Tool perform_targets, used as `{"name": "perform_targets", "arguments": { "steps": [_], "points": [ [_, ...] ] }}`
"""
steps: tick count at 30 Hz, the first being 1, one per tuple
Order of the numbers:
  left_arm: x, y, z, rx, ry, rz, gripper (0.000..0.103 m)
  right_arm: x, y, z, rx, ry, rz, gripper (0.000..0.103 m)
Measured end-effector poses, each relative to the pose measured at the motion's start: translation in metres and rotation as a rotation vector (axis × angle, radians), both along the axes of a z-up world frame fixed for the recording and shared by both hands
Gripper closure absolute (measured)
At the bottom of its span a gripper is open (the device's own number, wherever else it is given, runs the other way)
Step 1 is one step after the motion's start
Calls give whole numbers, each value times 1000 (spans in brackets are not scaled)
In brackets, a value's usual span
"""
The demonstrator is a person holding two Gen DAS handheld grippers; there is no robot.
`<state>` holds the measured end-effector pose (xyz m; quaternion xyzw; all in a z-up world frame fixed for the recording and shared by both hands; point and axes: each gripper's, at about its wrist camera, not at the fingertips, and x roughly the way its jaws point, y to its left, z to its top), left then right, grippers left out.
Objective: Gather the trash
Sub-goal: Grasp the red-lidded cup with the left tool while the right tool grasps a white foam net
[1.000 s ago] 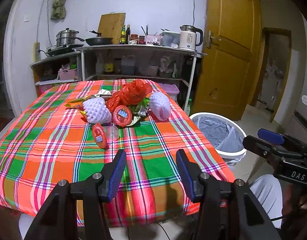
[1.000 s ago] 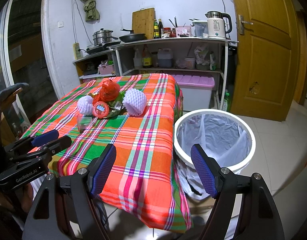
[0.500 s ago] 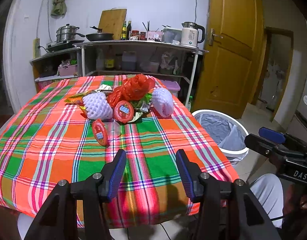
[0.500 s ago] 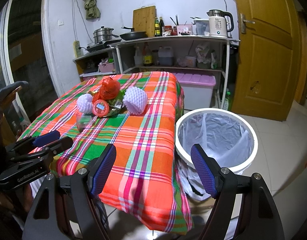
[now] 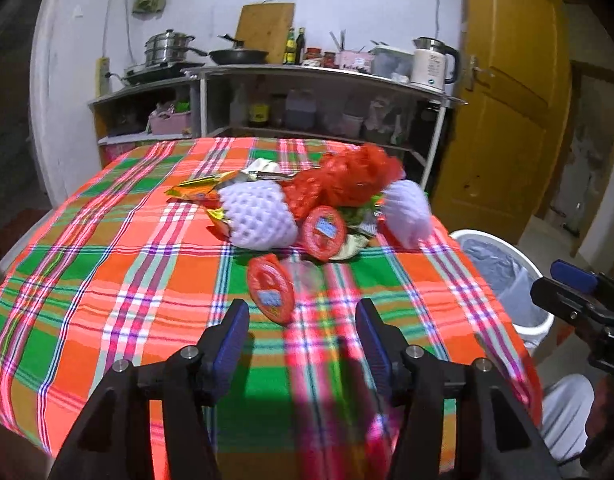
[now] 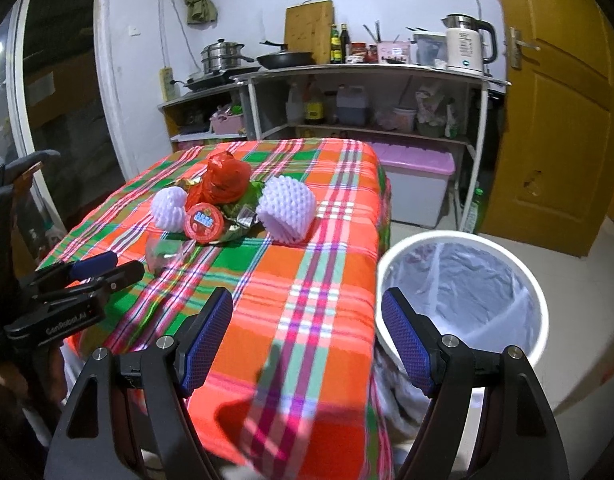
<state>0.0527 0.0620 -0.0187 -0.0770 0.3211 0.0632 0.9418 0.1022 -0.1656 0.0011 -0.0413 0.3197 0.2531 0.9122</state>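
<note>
A trash pile lies mid-table on the plaid cloth: a red mesh bag, two white foam fruit nets, two red round lids, a clear plastic cup and foil wrappers. My left gripper hovers just short of the nearest lid, its jaws opening with nothing between them. My right gripper stands open and empty over the table's right corner, beside the white lined bin. In the right wrist view the red bag and nets lie farther off.
The bin stands on the floor right of the table. Behind the table are metal shelves with a kettle, pans and bottles, and a pink-lidded box. A wooden door is at the right. Each gripper shows at the edge of the other's view.
Both grippers have moved forward toward the table, so the trash pile looks larger and nearer. The left jaws stand slightly wider than before.
</note>
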Motion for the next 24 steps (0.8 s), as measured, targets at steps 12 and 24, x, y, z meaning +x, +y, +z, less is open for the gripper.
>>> {"name": "perform_targets", "arguments": {
  "steps": [12, 24],
  "points": [
    [46, 28, -14, -42, 55, 22, 48, 66, 46, -3, -2, 26, 69, 26],
    [61, 35, -23, -78, 77, 17, 59, 121, 66, -20, 47, 170, 70, 56]
  ]
}}
